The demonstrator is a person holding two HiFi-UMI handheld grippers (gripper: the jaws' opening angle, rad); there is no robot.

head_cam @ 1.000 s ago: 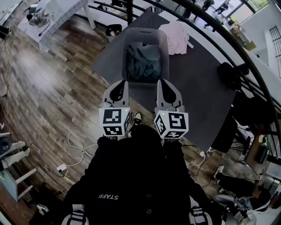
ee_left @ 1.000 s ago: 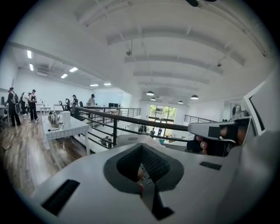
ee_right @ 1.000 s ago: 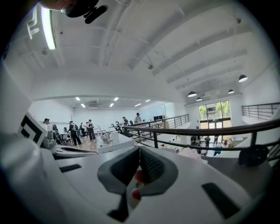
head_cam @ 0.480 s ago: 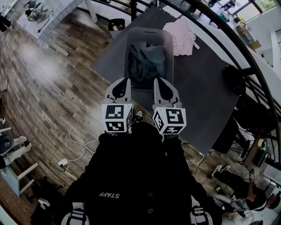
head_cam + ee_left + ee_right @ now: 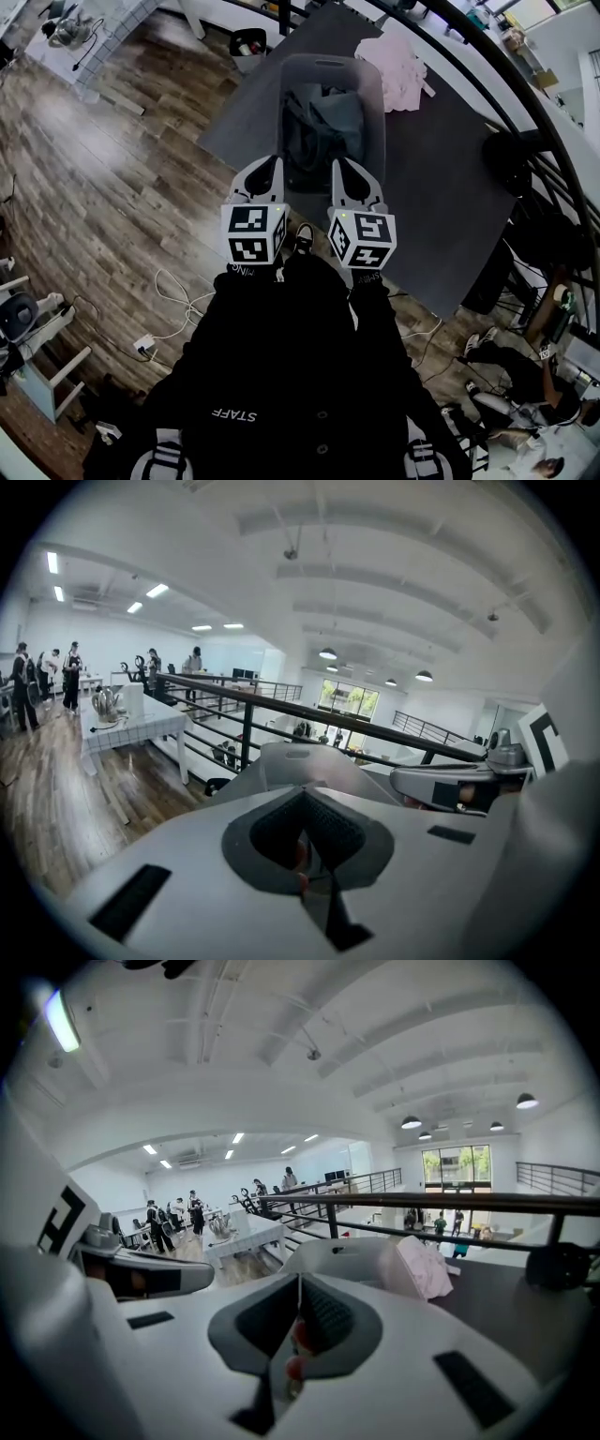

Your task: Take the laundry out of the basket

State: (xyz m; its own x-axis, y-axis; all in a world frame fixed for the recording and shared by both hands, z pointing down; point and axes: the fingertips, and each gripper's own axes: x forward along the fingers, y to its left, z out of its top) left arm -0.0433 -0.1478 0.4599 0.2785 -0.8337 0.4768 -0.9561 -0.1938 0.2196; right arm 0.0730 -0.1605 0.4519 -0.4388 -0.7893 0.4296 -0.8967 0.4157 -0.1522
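**Head view and both gripper views.** Compared with a second before, your grippers had come closer to the basket (image 5: 373, 98), their tips now level with its near rim. The basket and the pink garment (image 5: 398, 67) sat further right in the head view. Your left gripper (image 5: 270, 165) and right gripper (image 5: 339, 165) were held side by side. Each had its jaws pressed together with nothing between them, and neither touched any cloth. The laundry (image 5: 323, 127), a dark grey-green heap, lay inside the grey basket, which stood on the dark mat (image 5: 441, 187). The pink garment lay on the mat, just beside the basket's far right corner.
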